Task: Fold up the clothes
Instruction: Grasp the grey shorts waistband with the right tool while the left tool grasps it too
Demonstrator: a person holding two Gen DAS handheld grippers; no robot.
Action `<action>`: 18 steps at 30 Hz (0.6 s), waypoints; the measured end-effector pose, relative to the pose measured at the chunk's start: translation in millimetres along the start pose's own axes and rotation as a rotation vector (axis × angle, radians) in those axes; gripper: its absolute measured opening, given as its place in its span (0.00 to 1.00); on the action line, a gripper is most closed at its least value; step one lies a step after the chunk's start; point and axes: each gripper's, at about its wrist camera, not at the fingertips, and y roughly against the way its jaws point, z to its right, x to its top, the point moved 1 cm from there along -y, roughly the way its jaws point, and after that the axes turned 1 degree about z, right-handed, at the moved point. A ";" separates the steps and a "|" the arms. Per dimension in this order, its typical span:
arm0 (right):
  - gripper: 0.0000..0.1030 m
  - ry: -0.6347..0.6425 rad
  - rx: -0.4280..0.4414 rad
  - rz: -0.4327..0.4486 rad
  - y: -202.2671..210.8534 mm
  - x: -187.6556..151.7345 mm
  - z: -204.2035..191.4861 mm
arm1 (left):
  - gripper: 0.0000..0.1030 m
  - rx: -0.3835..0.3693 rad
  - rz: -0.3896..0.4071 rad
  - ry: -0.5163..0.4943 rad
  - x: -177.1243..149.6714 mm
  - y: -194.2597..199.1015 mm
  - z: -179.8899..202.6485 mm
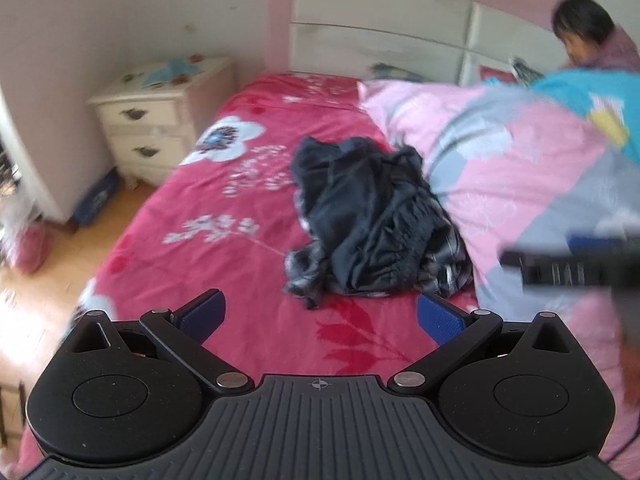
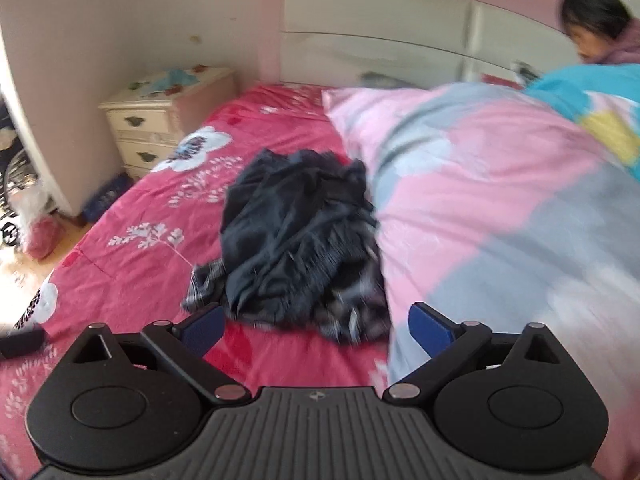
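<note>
Nearest each lens sat the ribbed black housing of its own tool. The left gripper (image 1: 320,318) stood with its blue-padded fingers (image 1: 204,316) spread wide and nothing between them, only red bedsheet (image 1: 248,184) beneath. The right gripper (image 2: 316,330) likewise stood spread wide and empty, its pads (image 2: 430,330) touching nothing; the near hem of the clothes lay just beyond them.

The heap of dark clothes (image 1: 368,220), navy cloth over a grey-checked piece, lay crumpled and unfolded on the flowered red sheet, pressed against the edge of a pink and grey quilt (image 1: 520,152) piled on the bed's right side. In the right wrist view the heap (image 2: 296,240) sat closer and more to the left, with the quilt filling most of the right half.

No brand, label or writing could be read anywhere; both views were smeared by blur. A small crosshair mark was moulded on each housing.

Only the left wrist view showed the other tool, a blurred black bar at its right edge (image 1: 572,268). Only the right wrist view showed a dark block at its left edge, too blurred to identify. Both showed a cream nightstand (image 1: 156,120) beside the bed, a white and pink headboard (image 1: 380,28), and a person (image 1: 592,32) at the far right corner behind a turquoise cover (image 1: 592,96).
</note>
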 end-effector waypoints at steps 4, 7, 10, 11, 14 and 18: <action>0.84 0.023 0.105 -0.017 -65.2 15.6 11.1 | 1.00 0.015 0.053 -0.093 -21.4 -69.2 32.1; 0.77 0.030 0.149 -0.062 -114.0 25.3 19.7 | 0.99 0.007 0.111 -0.156 -32.2 -111.6 58.1; 0.68 0.052 0.167 -0.122 -157.1 28.2 27.4 | 0.97 -0.005 0.148 -0.188 -41.3 -143.9 82.5; 0.66 0.050 0.175 -0.145 -168.8 27.8 30.5 | 0.95 -0.014 0.148 -0.191 -44.1 -154.0 89.9; 0.63 0.063 0.181 -0.175 -193.0 25.5 36.4 | 0.87 -0.028 0.171 -0.210 -49.3 -174.7 105.8; 0.62 0.094 0.178 -0.173 -218.8 25.9 42.3 | 0.69 -0.045 0.166 -0.196 -51.0 -200.6 115.9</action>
